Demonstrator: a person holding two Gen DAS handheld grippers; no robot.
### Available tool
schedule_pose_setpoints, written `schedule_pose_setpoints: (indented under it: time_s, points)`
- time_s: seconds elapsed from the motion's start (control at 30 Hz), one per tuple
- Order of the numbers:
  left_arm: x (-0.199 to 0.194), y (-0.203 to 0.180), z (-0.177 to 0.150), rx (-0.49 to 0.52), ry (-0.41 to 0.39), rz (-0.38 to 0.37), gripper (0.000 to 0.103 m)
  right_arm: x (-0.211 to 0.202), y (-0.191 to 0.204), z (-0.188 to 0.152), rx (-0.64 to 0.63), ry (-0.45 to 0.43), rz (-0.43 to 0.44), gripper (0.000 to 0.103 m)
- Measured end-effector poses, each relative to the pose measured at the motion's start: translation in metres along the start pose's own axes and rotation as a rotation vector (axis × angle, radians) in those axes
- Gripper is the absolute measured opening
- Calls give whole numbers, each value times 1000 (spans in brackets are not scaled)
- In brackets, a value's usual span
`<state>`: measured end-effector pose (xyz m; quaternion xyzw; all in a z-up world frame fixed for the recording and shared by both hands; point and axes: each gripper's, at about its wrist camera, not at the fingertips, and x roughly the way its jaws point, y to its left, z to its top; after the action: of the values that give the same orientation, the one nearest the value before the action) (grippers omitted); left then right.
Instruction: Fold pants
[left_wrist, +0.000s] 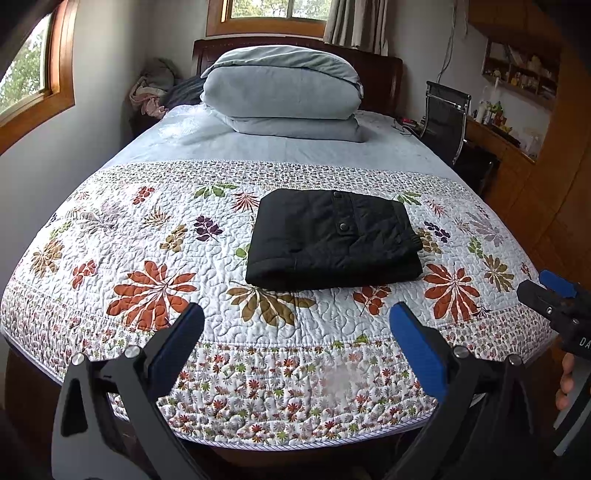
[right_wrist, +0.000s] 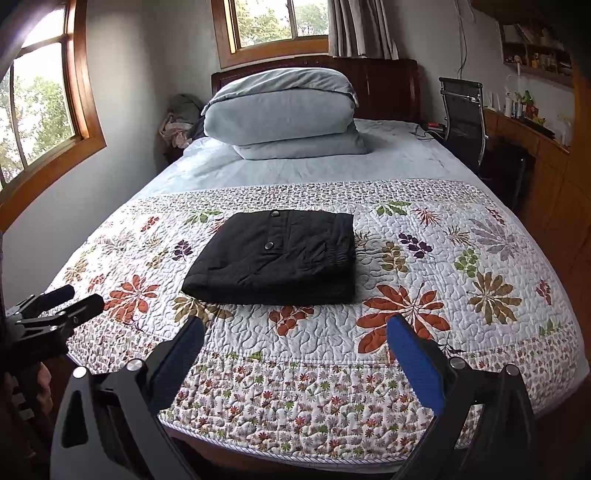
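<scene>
Left wrist view: the folded black quilted pants (left_wrist: 334, 240) lie on the floral quilted bed (left_wrist: 147, 229), ahead of the left claw (left_wrist: 295, 332) and right claw (right_wrist: 295, 338), both spread apart and empty, neither clearly nearer.

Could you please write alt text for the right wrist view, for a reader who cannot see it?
Black pants lie folded into a neat rectangle on a floral quilt. The open right claw is at the foot of the bed, apart from them. A folded grey duvet sits by the headboard.
</scene>
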<state>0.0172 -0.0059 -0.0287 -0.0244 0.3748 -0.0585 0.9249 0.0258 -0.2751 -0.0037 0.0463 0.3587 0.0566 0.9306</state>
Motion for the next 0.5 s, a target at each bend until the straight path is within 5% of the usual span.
schedule_pose_setpoints:
  time_s: [0.5]
  points:
    - [3,1,1,-2,2,0,100,1,-1,0,2,1,-1,100]
